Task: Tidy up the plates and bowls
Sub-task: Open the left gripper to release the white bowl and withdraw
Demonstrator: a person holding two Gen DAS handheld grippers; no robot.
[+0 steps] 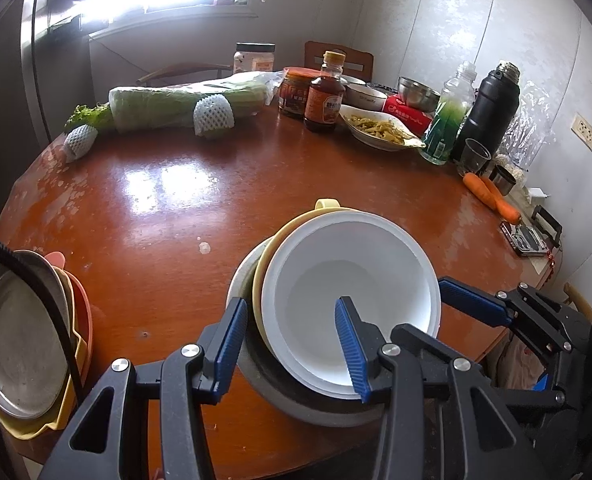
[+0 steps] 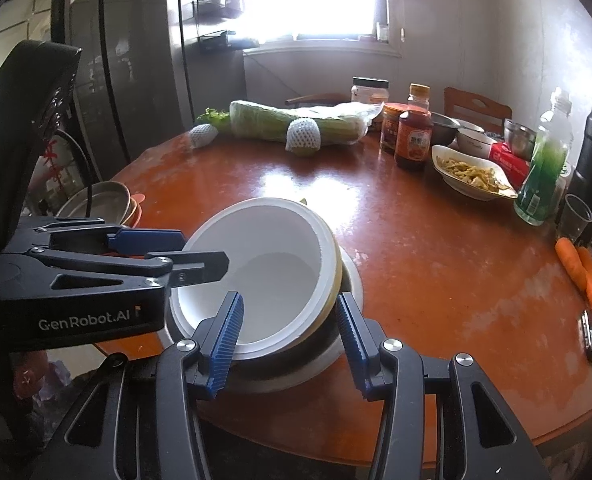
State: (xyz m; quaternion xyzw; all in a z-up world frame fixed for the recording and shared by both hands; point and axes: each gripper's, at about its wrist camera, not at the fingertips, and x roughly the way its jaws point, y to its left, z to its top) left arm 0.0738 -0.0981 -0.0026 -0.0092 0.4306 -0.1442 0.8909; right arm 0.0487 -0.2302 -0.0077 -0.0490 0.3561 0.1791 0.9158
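Starting at the near left, stacked plates (image 1: 19, 340) sat by the table (image 1: 155, 200) edge. At centre, nested bowls (image 1: 352, 304) tilted, apparently mid-stacking. The left gripper (image 1: 291, 344) and right gripper (image 2: 289, 334) each straddled the rim, partly open; contact unclear. Food and bottles (image 1: 326, 94) crowded far right, well apart.

Black grippers (image 1: 291, 344), blue ribbed jaws, silver screws, white "GenRobot.AI" lettering

A home dining corner: round wooden table (image 1: 167, 208) crowded with food (cabbage (image 1: 175, 104), sauce bottle (image 1: 324, 96))
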